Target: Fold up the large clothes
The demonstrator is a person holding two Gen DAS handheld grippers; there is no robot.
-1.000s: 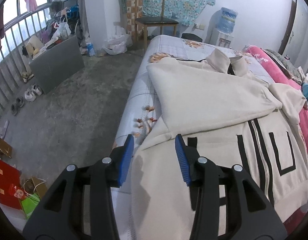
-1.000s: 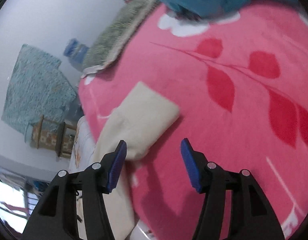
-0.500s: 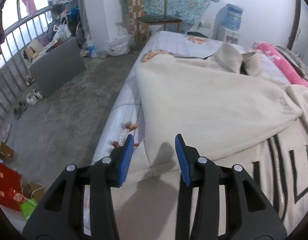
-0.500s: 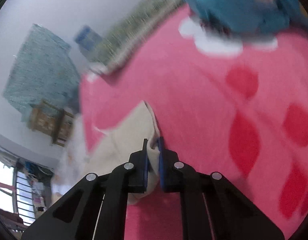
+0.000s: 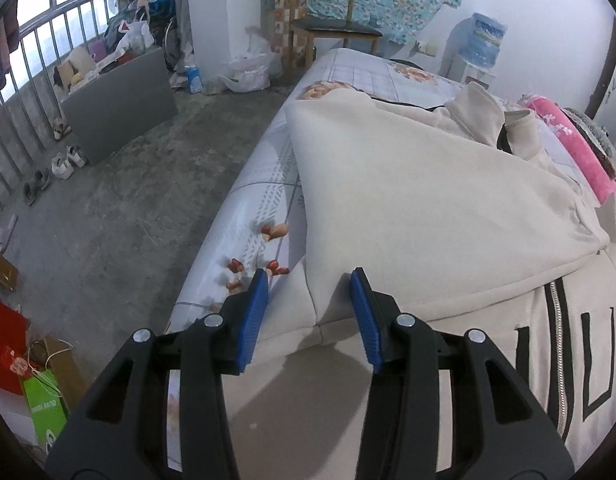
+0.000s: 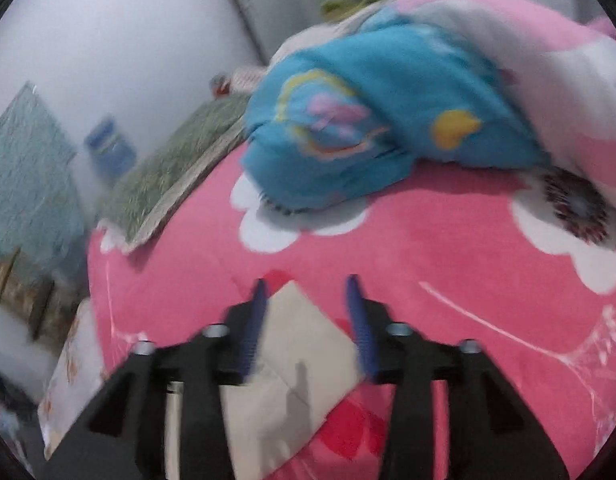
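Left hand-held gripper (image 5: 308, 300) released above the folded cream jacket (image 5: 408, 208) on the bed (image 5: 259, 184).
Right hand-held gripper (image 6: 308, 312), also released, straddles the jacket's sleeve end (image 6: 295, 344) on the pink blanket (image 6: 428, 256).

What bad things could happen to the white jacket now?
1. The right gripper is open, with the jacket's cuff lying loose on the pink blanket, so the sleeve may end up crooked.
2. The cream jacket reaches close to the bed edge; a tug from the open left gripper could slide it toward the floor.
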